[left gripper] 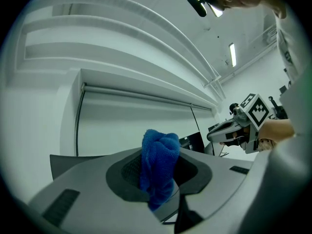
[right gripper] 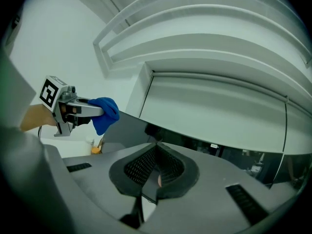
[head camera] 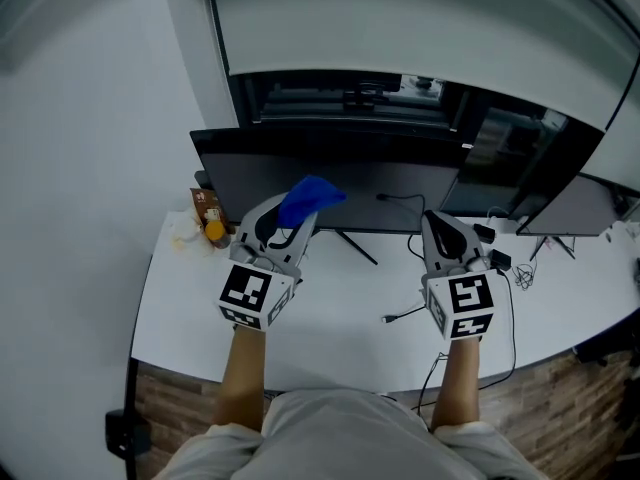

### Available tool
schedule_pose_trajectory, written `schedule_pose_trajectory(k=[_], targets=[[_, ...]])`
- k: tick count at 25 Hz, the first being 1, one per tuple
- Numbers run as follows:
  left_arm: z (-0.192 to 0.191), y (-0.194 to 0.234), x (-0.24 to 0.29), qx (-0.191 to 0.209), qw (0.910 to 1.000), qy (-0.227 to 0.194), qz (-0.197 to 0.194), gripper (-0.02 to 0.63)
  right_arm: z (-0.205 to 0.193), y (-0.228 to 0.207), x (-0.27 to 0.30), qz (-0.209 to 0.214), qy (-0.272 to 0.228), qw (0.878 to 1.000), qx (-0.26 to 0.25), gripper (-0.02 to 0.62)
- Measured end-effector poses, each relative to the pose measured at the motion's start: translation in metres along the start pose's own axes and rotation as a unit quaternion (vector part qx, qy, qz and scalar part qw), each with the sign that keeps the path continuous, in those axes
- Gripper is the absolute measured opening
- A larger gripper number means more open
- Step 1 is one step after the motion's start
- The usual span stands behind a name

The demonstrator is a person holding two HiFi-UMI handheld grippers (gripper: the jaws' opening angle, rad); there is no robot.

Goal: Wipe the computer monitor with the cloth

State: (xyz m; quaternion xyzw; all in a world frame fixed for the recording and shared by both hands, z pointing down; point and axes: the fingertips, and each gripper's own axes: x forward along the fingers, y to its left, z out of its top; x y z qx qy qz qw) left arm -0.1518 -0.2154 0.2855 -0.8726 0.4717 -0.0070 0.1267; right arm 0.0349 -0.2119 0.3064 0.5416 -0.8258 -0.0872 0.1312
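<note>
A black computer monitor (head camera: 390,183) stands on the white desk (head camera: 330,318), its dark screen facing me. My left gripper (head camera: 290,218) is shut on a bunched blue cloth (head camera: 310,198), held up just in front of the screen's left part. In the left gripper view the blue cloth (left gripper: 158,165) sticks up from between the jaws. My right gripper (head camera: 440,230) is held in front of the screen's right part, jaws shut with nothing between them. The right gripper view shows the left gripper (right gripper: 105,112) with the cloth (right gripper: 106,113) beside the monitor (right gripper: 131,130).
An orange-capped item (head camera: 214,232) and small packets (head camera: 206,206) lie at the desk's left corner. Black cables (head camera: 510,268) trail over the desk's right side. A second monitor (head camera: 575,208) stands at the right. The monitor's stand legs (head camera: 355,246) reach forward.
</note>
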Motion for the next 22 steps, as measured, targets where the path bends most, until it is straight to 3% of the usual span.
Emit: schedule_pose_trajectory(k=[22], targets=[[-0.011,-0.001,0.007,-0.006,0.9999,0.006,-0.012,0.132,0.000,0.010,0.008,-0.003,0.002,1.000,-0.006,0.012]])
